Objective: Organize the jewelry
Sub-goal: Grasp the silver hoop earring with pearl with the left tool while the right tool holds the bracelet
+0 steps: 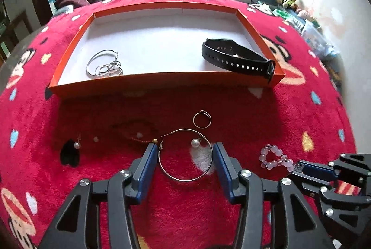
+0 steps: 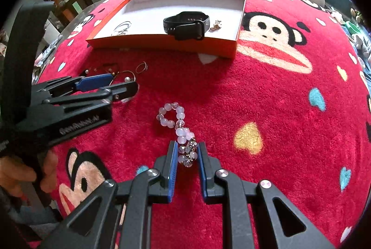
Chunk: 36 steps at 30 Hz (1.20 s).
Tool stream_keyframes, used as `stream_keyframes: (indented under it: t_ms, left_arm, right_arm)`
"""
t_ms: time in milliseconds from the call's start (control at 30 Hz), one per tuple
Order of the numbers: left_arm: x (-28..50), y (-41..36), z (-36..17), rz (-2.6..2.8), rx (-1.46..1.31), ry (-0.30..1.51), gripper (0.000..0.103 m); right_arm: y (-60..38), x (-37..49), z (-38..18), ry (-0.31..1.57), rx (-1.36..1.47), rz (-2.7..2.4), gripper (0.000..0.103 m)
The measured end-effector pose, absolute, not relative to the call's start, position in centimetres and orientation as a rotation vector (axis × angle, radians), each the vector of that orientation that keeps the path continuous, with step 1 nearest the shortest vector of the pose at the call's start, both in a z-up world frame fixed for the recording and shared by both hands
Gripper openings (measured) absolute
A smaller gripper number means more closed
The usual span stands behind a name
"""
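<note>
A large thin hoop earring (image 1: 185,176) with a pearl lies on the red blanket. My left gripper (image 1: 185,154) is open and straddles it, pads right beside the hoop's two sides. To the right, a pink bead bracelet (image 1: 271,156) lies on the blanket, and my right gripper (image 2: 187,154) is shut on its near end. The rest of the bracelet (image 2: 169,114) trails away from the fingers. An orange tray (image 1: 162,81) with a white floor holds a black watch strap (image 1: 236,56) and silver hoops (image 1: 104,63). The right wrist view also shows the left gripper (image 2: 125,83).
Loose on the blanket near the hoop: a small gold ring (image 1: 202,119), a dark red bead string (image 1: 136,133), a pearl stud (image 1: 77,144) and a black piece (image 1: 69,155). A small gold item (image 2: 215,26) lies in the tray. A person's hand (image 2: 23,174) holds the left gripper.
</note>
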<state>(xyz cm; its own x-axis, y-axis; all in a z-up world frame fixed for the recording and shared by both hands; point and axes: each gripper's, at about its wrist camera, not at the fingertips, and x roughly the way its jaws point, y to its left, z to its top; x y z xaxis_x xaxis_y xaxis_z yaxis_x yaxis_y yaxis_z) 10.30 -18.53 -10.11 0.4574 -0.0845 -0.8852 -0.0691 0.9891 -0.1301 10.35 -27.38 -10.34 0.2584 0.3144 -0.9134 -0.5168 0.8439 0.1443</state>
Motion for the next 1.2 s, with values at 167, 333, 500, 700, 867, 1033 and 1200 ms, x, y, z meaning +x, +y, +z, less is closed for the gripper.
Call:
stream_keyframes:
  t_ms: [167, 333, 500, 700, 867, 1033, 1200]
  left_arm:
    - [9.3, -17.1, -9.1, -0.070, -0.197, 1.071, 0.052]
    - [8.1, -16.1, -7.8, -0.121, -0.221, 1.051, 0.052]
    - [6.5, -14.3, -5.9, -0.140, -0.225, 1.021, 0.052]
    - [5.8, -12.3, -4.4, -0.130, -0.226, 0.993, 0.052]
    - [5.3, -11.3, -3.6, -0.120, -0.231, 0.975, 0.052]
    - [5.1, -11.3, -3.5, -0.123, -0.225, 0.976, 0.052]
    - [4.9, -11.7, -3.4, -0.137, -0.217, 0.975, 0.052]
  right_arm:
    - [-27.3, 10.2, -9.9, 1.172, -0.195, 0.563, 0.019]
    - [-27.0, 9.9, -9.2, 1.169, -0.185, 0.571, 0.019]
    - [-26.4, 9.6, -8.0, 1.156, -0.167, 0.593, 0.013]
    - [-25.7, 9.5, -7.4, 1.141, -0.181, 0.589, 0.011]
    - [-26.2, 9.6, -8.2, 1.171, -0.142, 0.574, 0.008]
    - [-26.5, 10.3, -8.9, 1.200, -0.081, 0.554, 0.010]
    - [-25.8, 10.9, -10.1, 1.222, -0.090, 0.527, 0.034]
